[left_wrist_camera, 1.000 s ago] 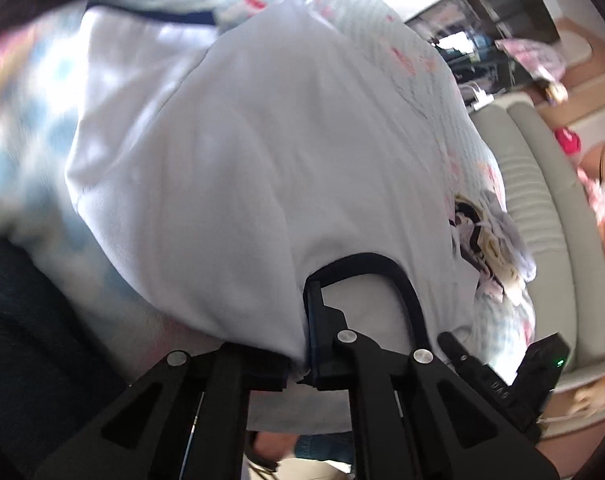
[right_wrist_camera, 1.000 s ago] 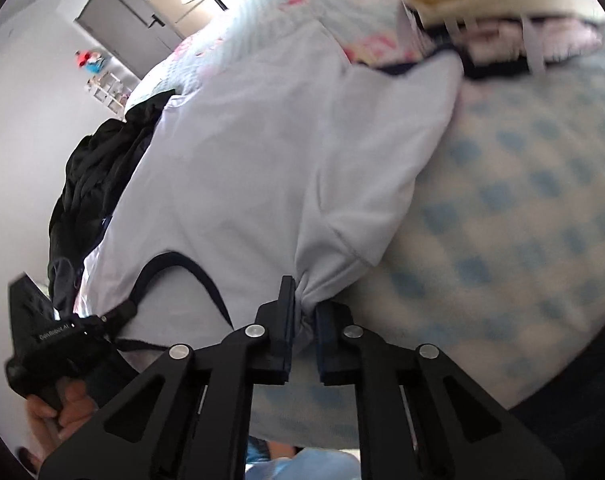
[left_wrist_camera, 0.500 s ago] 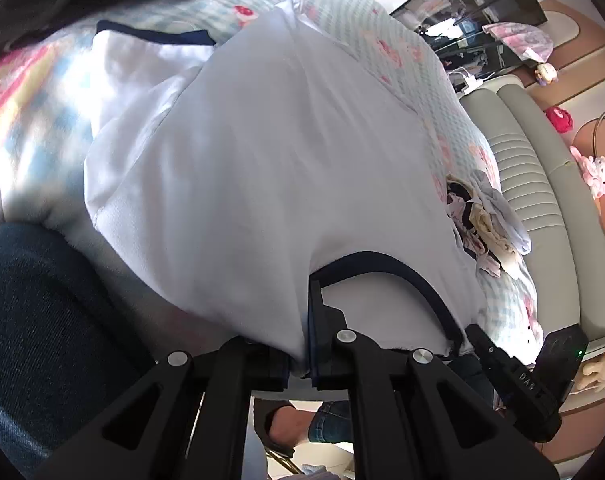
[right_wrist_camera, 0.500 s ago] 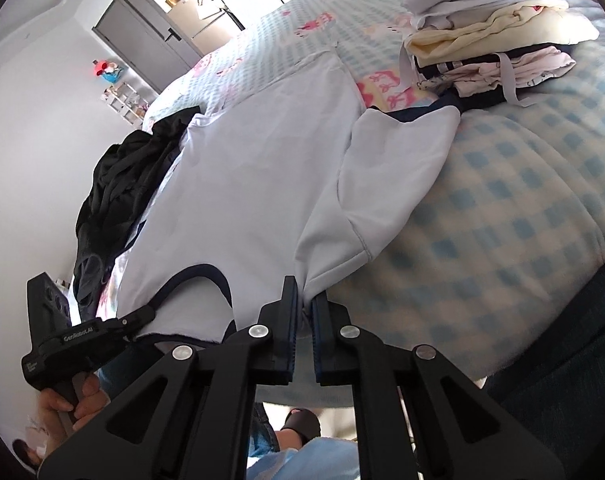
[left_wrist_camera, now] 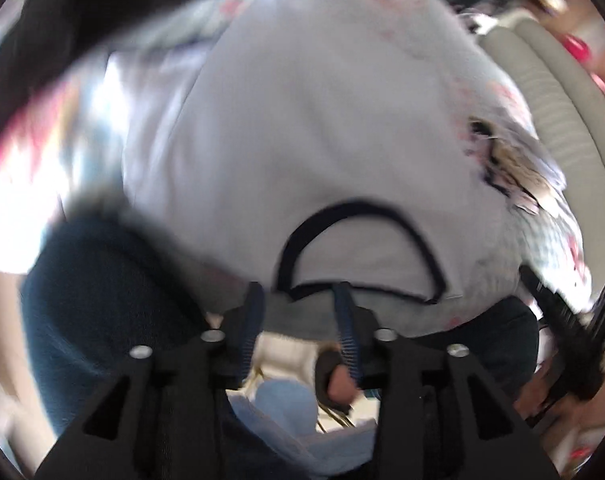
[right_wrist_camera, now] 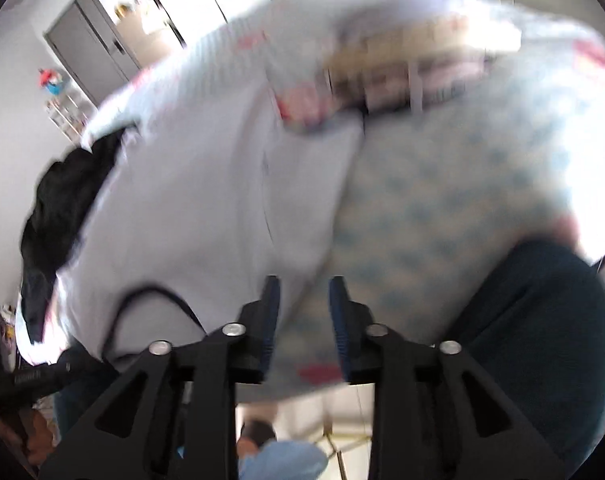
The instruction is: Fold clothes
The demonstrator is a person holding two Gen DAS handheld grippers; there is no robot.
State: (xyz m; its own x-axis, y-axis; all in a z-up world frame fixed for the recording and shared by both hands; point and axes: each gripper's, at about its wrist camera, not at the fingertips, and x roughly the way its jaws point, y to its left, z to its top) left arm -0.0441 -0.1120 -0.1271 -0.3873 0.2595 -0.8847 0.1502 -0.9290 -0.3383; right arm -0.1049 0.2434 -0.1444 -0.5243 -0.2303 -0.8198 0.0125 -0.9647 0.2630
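Across the middle of both blurred frames, the white T-shirt [left_wrist_camera: 310, 128] lies spread on the checked bedspread [right_wrist_camera: 442, 200]. At bottom centre, the left gripper [left_wrist_camera: 298, 300] and right gripper [right_wrist_camera: 304, 292] gape apart, grasping nothing. A black garment [right_wrist_camera: 58, 200] sits at left.

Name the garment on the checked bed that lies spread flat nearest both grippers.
The white T-shirt with the dark navy neckline. The black clothing is heaped beyond it, and the folded stack sits further back.

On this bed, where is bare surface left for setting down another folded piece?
Free: checked bedspread right of the white shirt, below the folded stack. Crowded: dark clothes pile hugs the shirt's left edge. Both grippers, left and right, hang open at the near edge.
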